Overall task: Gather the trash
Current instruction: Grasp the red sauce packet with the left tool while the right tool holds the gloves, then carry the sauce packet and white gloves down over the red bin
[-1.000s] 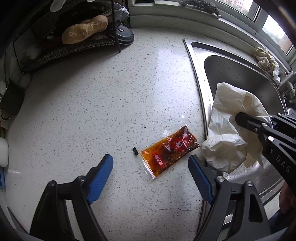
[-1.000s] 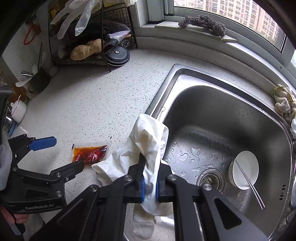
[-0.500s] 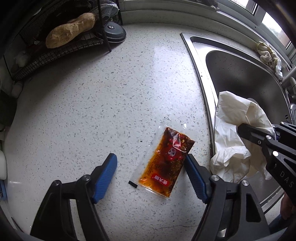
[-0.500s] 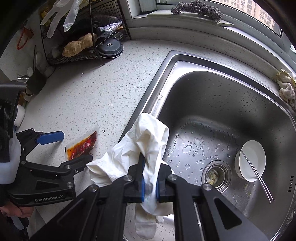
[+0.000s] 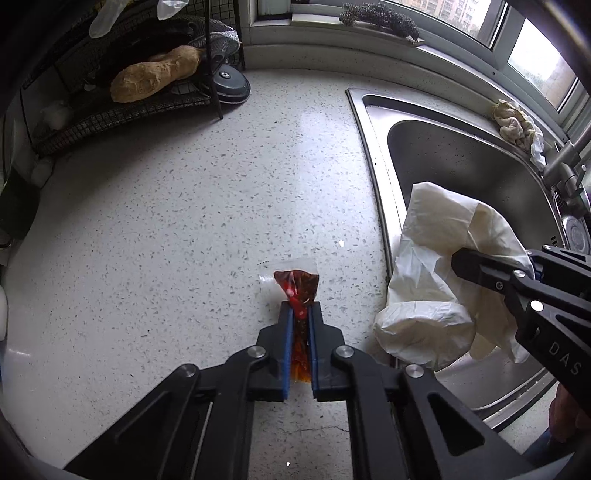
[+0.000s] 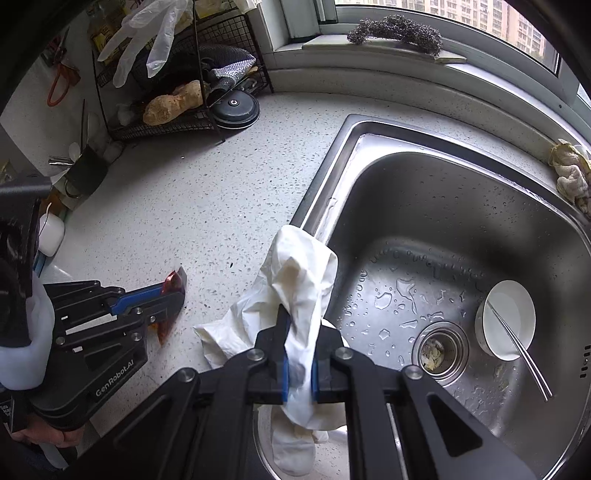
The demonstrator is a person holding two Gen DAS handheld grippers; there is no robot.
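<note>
The left gripper (image 5: 300, 325) has just closed and pinches the red sauce packet (image 5: 298, 288) on the counter (image 5: 184, 221). The right gripper (image 6: 298, 363) pinches a white glove (image 6: 299, 280) at the sink (image 6: 461, 206) edge.

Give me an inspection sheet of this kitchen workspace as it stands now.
Surface: speckled white countertop, hairline crack near the front edge.
Job's things: red sauce packet; white glove draped over the sink edge.
Clutter: bowl with chopsticks in the sink; rag on its rim; ginger root in the wire rack.
Grippers: left hand-held gripper has just closed on the sauce packet; right hand-held gripper shut on the white glove.
Cables: nothing seen.
Surroundings: window, scourer on the sill.
</note>
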